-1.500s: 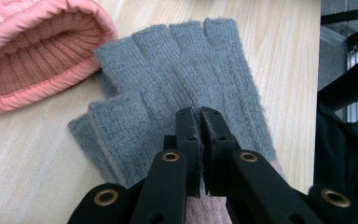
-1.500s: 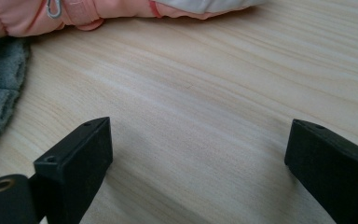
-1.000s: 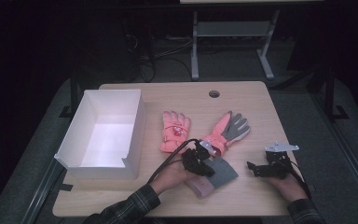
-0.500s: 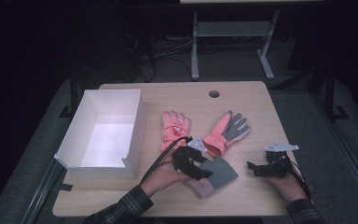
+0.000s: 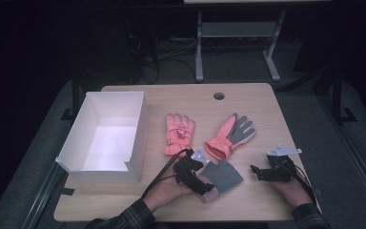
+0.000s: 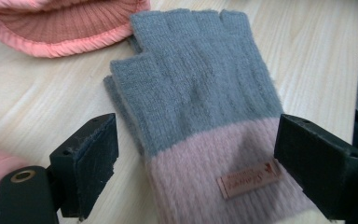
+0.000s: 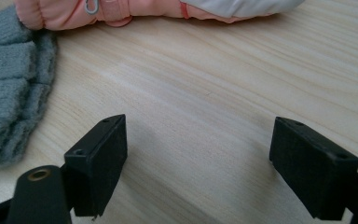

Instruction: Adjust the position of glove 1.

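A light wooden table point(image 5: 248, 102) with rounded corners and a small round hole point(image 5: 218, 96) near its far edge carries a white open box point(image 5: 106, 136) at the left, two pink gloves point(image 5: 178, 133) side by side mid-table, and a grey and pink fingerless glove point(image 6: 205, 107) lying flat near the front edge.

The mitten point(image 6: 200, 107) is fuzzy knit wool, grey over a pink cuff, with a small stitched label that looks like leather. Just above the mitten, a glove point(image 6: 60, 23) shows a ribbed coral knit cuff. The table point(image 7: 205, 84) is pale wood, smooth and matt. Left of the mitten, the box point(image 5: 106, 136) looks like matt white card
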